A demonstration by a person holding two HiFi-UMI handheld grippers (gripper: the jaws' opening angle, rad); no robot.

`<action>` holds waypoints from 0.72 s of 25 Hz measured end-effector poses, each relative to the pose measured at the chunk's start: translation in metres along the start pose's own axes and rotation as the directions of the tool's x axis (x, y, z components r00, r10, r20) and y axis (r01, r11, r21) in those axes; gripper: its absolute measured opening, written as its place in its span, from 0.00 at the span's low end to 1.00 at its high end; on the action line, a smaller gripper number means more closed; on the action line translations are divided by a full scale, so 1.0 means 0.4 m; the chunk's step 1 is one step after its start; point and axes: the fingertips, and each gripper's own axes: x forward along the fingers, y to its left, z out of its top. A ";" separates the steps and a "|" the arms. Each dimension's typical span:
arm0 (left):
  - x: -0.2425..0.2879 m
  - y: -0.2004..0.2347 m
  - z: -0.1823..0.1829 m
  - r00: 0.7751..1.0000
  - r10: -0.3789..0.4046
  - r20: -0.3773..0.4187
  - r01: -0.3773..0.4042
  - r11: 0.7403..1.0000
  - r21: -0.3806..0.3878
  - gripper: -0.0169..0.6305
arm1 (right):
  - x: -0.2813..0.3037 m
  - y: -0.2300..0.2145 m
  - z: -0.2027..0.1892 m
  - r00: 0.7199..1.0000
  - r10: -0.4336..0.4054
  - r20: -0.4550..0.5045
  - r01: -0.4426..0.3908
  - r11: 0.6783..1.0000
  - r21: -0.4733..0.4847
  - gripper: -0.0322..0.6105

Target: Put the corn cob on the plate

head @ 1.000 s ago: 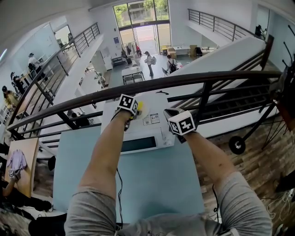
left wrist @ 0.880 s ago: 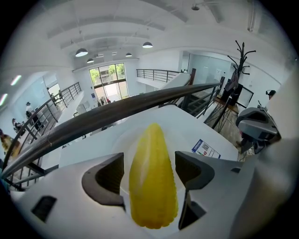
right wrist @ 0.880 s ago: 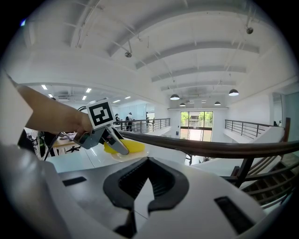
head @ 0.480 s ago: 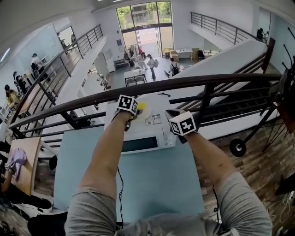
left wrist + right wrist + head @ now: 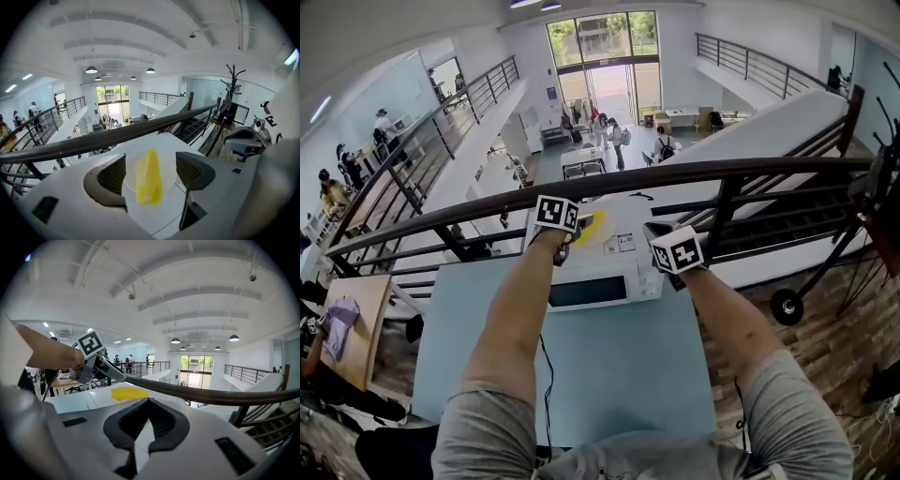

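A smooth, waxy yellow corn cob (image 5: 149, 180), tapered to a rounded far tip, is seen lying lengthwise on a round, glossy white plate (image 5: 168, 176), its blunt near end at the plate's near rim. The plate is carried on the flat top of a white box-shaped appliance (image 5: 600, 281) with a dark glass window in its near face, which stands at the far edge of a matte pale blue table (image 5: 609, 375).

The left gripper (image 5: 151, 158) is held over the plate with its 2 jaws apart. Their dark grey pads (image 5: 112, 176) are ribbed with a fine grid texture, and the corn cob is framed in the gap between them, touched by neither. The right gripper (image 5: 148, 401) is held to the right of the plate, well apart from the corn cob. Its curved, ribbed jaws are brought together at the tips, with only a bare oval gap left between the pads and nothing in it.

Each gripper bears a white cube (image 5: 677, 251) printed with black square markers. 2 small printed papers (image 5: 622, 243) lie on the appliance top just right of the plate; their print is too small to be read. A dark, rounded metal railing (image 5: 609, 173) runs beyond the table.
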 end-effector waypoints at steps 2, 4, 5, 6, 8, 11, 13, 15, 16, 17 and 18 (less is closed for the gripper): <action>-0.032 -0.012 0.019 0.999 -0.017 0.051 0.017 1.000 -0.009 0.56 | -0.011 0.005 0.011 1.000 -0.003 0.004 0.003 1.000 -0.003 0.06; -0.065 -0.020 0.038 0.995 -0.026 0.101 0.028 0.999 -0.018 0.56 | -0.021 0.009 0.022 1.000 -0.005 0.008 0.005 1.000 -0.004 0.06; -0.082 -0.024 0.047 0.992 -0.028 0.124 0.031 0.999 -0.018 0.56 | -0.025 0.011 0.028 1.000 -0.006 0.011 0.006 1.000 -0.006 0.06; -0.099 -0.027 0.055 0.989 -0.029 0.145 0.032 0.999 -0.015 0.56 | -0.030 0.013 0.036 1.000 -0.007 0.015 0.007 1.000 -0.007 0.06; -0.133 -0.031 0.061 0.984 -0.030 0.176 0.032 0.999 -0.010 0.55 | -0.040 0.021 0.054 1.000 -0.008 0.025 0.008 1.000 -0.009 0.06; -0.184 -0.034 0.055 0.979 -0.023 0.204 0.027 0.999 -0.017 0.47 | -0.057 0.035 0.075 0.999 -0.007 0.032 0.007 1.000 -0.015 0.06; -0.223 -0.038 0.059 0.972 -0.016 0.235 0.020 1.000 -0.014 0.39 | -0.071 0.045 0.090 0.999 -0.008 0.037 0.009 1.000 -0.021 0.06; -0.263 -0.049 0.065 0.961 -0.018 0.276 0.023 1.000 -0.015 0.32 | -0.085 0.053 0.104 0.999 -0.010 0.043 0.011 1.000 -0.026 0.06; -0.282 -0.055 0.067 0.955 -0.020 0.297 0.027 1.000 -0.017 0.28 | -0.091 0.057 0.111 0.999 -0.011 0.047 0.012 1.000 -0.027 0.06; -0.300 -0.062 0.068 0.947 -0.022 0.319 0.029 0.999 -0.019 0.25 | -0.097 0.062 0.117 0.999 -0.011 0.050 0.012 1.000 -0.026 0.06; -0.321 -0.069 0.070 0.939 -0.022 0.344 0.031 0.999 -0.020 0.21 | -0.103 0.067 0.124 0.998 -0.010 0.054 0.012 1.000 -0.026 0.06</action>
